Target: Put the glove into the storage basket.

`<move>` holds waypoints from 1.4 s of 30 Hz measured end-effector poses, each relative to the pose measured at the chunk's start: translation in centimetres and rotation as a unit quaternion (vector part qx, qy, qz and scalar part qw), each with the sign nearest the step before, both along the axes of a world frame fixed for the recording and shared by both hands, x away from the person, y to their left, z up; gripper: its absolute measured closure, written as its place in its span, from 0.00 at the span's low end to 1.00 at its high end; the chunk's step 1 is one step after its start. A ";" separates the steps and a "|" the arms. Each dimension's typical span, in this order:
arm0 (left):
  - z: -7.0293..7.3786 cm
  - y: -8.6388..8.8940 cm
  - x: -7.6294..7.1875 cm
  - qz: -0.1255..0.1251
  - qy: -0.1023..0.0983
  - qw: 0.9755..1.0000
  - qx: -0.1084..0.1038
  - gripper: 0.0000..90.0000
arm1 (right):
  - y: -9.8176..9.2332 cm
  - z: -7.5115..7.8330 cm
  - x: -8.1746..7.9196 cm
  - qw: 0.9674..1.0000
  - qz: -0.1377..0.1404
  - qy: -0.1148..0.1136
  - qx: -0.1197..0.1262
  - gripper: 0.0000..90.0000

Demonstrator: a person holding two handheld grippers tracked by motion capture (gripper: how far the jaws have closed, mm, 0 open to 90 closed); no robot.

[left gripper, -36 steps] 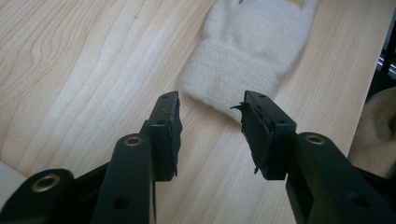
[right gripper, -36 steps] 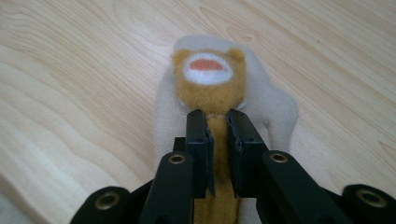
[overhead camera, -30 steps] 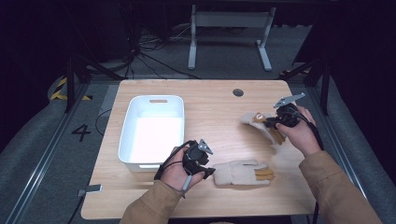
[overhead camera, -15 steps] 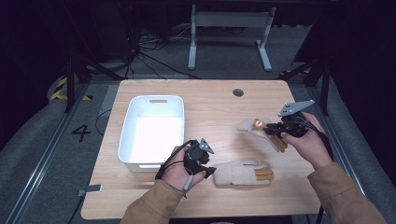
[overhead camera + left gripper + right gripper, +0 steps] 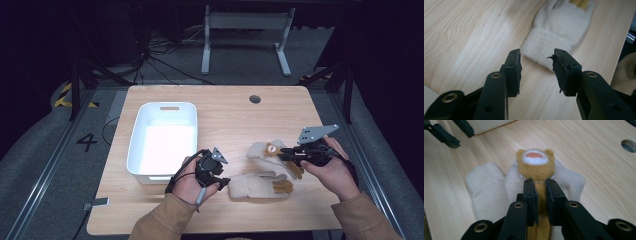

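Since the earlier frames the right gripper (image 5: 287,156) has carried its glove leftward and nearer to the person, from about 3 o'clock on the tabletop toward the centre, while the left hand has kept its place. Going left to right in the high view: a white plastic bin (image 5: 162,140) sits at roughly 9 o'clock on the wooden table (image 5: 225,107), open side up. Just beside its near right corner, at about 7 o'clock, the left gripper (image 5: 225,181) points right, its jaws standing moderately apart with nothing between them; in the left gripper view the ribbed cuff of a cream knit glove (image 5: 559,27) lies flat on the wood just past the fingertips, not touched. Right of that, near 5 o'clock, the right gripper pinches a second cream glove (image 5: 499,192) by its tan bear-face patch (image 5: 535,163), jaws narrow on the fabric. This glove lies close behind the flat one.
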State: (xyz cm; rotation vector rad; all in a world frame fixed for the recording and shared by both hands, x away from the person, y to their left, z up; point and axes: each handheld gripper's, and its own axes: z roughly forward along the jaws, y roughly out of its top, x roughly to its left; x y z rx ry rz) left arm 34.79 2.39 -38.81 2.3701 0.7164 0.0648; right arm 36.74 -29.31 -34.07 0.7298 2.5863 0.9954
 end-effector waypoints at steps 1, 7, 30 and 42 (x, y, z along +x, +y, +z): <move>0.0 0.0 0.0 0.000 0.000 1.000 0.000 0.65 | 0.1 -0.1 -0.3 1.000 0.002 -0.001 0.001 0.89; 0.0 0.1 0.1 0.001 0.002 1.000 0.002 0.65 | 0.8 -0.8 -1.5 1.000 0.020 -0.002 0.016 0.89; -0.2 0.0 0.2 -0.002 0.002 1.000 -0.002 0.65 | 3.0 -2.1 -3.2 0.993 0.114 -0.002 0.013 0.88; -0.4 -0.1 0.2 -0.006 0.005 1.000 0.002 0.65 | 2.8 -4.0 -2.4 0.989 0.147 0.028 -0.005 0.87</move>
